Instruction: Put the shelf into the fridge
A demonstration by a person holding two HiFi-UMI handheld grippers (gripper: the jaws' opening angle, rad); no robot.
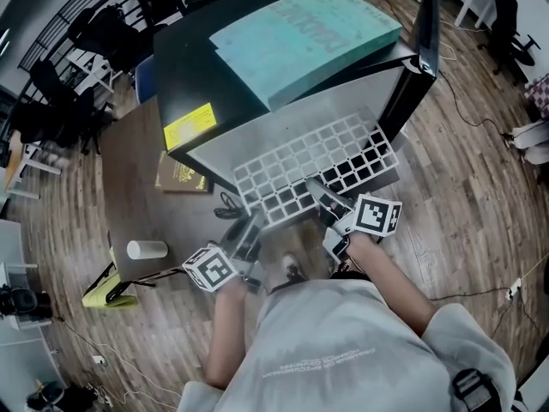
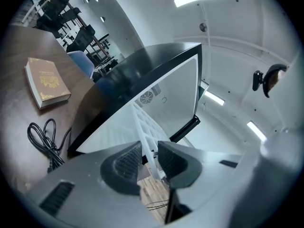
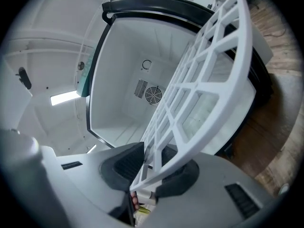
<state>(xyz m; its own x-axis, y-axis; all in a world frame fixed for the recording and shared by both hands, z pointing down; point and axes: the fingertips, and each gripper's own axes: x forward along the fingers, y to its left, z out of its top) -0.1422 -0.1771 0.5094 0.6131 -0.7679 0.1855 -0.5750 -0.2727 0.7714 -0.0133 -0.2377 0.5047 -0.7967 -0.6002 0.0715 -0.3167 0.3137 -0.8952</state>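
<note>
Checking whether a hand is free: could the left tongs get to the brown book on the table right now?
Probably not as things stand: the left tongs are clamped on the white shelf. Otherwise the book lies unobstructed on the table beside the fridge.

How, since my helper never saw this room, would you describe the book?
Find the black fridge; a brown table sits left of it in the head view. The book lies flat there near the fridge: brown cover, gold print, unlike the black cable and white cylinder.
</note>
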